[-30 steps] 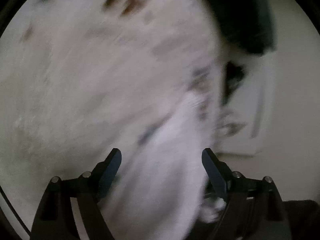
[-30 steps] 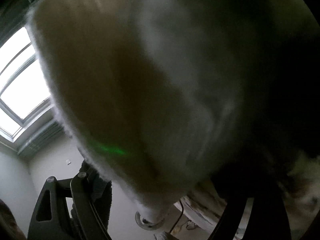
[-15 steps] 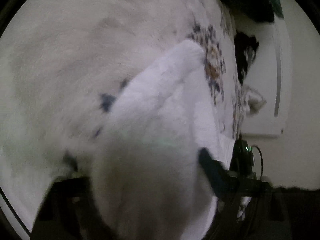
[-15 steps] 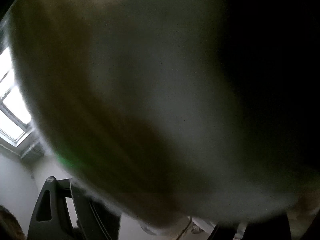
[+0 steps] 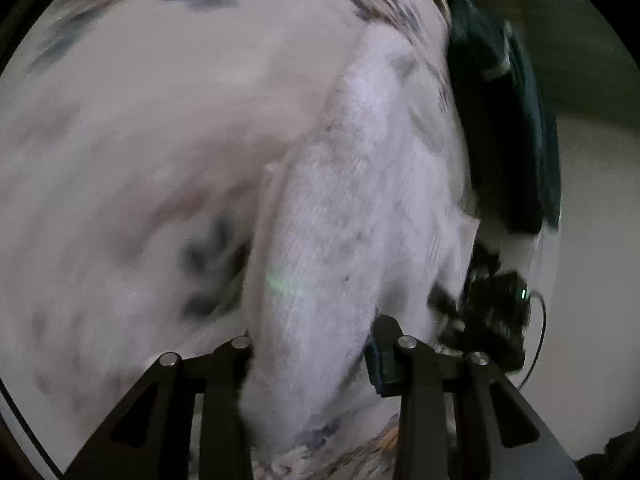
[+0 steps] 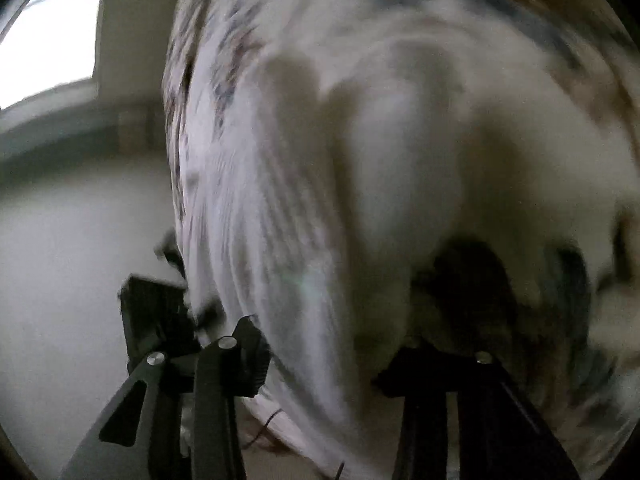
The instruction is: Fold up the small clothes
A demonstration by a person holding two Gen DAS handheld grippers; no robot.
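Your left tool (image 5: 310, 354) has the white knit cloth (image 5: 344, 216) running up between its jaws, which are closing on it; the fold fills the gap and stretches away ahead. Your right tool (image 6: 324, 352) is closing too, the same white cloth (image 6: 264, 240) bunched between its jaws. Beyond both lies a blurred patterned fabric (image 5: 120, 120).

light: dim, window (image 6: 44, 32) glare top-left | blur: heavy motion smear | edges: fisheye vignette
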